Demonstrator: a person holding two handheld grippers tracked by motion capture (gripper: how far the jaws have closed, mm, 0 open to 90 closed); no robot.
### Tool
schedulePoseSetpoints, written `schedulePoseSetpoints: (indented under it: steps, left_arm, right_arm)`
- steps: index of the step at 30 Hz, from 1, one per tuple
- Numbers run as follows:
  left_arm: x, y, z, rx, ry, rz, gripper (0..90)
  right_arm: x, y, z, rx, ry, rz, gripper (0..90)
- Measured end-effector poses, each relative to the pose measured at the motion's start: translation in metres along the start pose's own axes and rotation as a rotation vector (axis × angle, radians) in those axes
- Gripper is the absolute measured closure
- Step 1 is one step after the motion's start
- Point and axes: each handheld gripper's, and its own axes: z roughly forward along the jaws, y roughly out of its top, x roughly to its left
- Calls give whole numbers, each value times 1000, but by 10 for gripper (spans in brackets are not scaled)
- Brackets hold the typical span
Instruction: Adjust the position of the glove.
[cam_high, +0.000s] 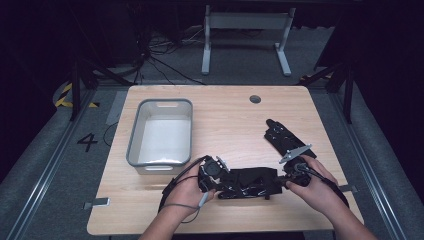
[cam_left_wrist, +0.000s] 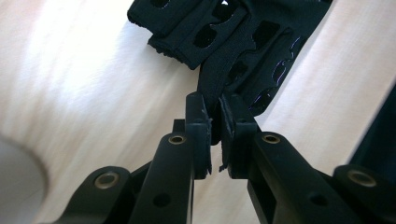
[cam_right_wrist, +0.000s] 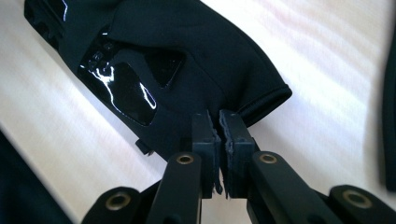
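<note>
**Pinching one black glove from both ends**

Sitting at the left of the wooden table (cam_high: 225, 120) is an empty grey bin (cam_high: 161, 132). Near the front edge, the left gripper (cam_high: 220, 182) is clamped on the finger end of a black glove (cam_high: 250, 181), which stretches across to the right gripper (cam_high: 284, 181), nipped tight on its cuff. A second glove (cam_high: 281, 134) lies just behind the right hand.

The high view looks forward and down over the whole table (cam_high: 225, 115). Both tool cameras sit very close, apparently facing one black glove (cam_high: 250, 181) from opposite ends.
</note>
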Motion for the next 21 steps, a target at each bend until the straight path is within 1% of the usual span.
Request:
schedulePoseSetpoints:
  steps: [1,2,3,4,5,6,7,8,9,10,11,12,15,16,17,18,19,20,21]
  left_arm:
    - [0,0,0,0,0,0,825]
    - [-2,4,6,40,-43,18,824]
    - [-2,4,6,40,-43,18,823]
    - [-3,7,12,66,-53,31,822]
    - [-3,8,15,82,-54,41,821]
    - [-3,8,15,82,-54,41,819]
    - [-3,10,17,97,-56,52,818]
    - [-2,10,17,101,-65,53,814]
    - [-2,10,17,101,-65,53,798]
    - [-2,10,17,106,-87,57,770]
    - [-2,10,17,106,-87,57,738]
    - [-1,10,16,85,-89,51,695]
    - [-1,10,12,51,-89,40,588]
    - [-1,10,12,51,-89,40,574]
    - [-1,10,10,40,-83,33,574]
    - [0,9,6,2,-72,20,533]
    - [1,9,2,-13,-71,12,524]
    - [1,9,2,-13,-71,12,518]
    - [4,7,-4,-51,-57,2,507]
  right_arm:
    - [0,0,0,0,0,0,854]
    - [2,-5,-1,42,1,7,853]
    - [2,-5,-1,42,1,7,853]
    - [5,-9,2,104,11,10,853]
    - [6,-10,4,109,15,7,853]
    - [6,-10,4,109,15,7,853]
    - [6,-12,9,139,16,7,840]
    - [6,-12,11,140,13,10,834]
    - [6,-13,11,136,9,14,819]
    - [5,-13,12,130,8,21,791]
    - [5,-13,12,130,8,21,791]
    - [4,-13,12,119,11,42,758]
    - [3,-14,10,103,7,44,712]
    - [2,-14,9,91,8,47,699]
    - [2,-14,9,91,8,47,699]
    - [1,-13,6,69,1,50,677]
    - [0,-14,4,55,-2,52,663]
    - [-2,-14,3,33,-10,54,644]
    - [-4,-13,1,-2,-24,49,619]
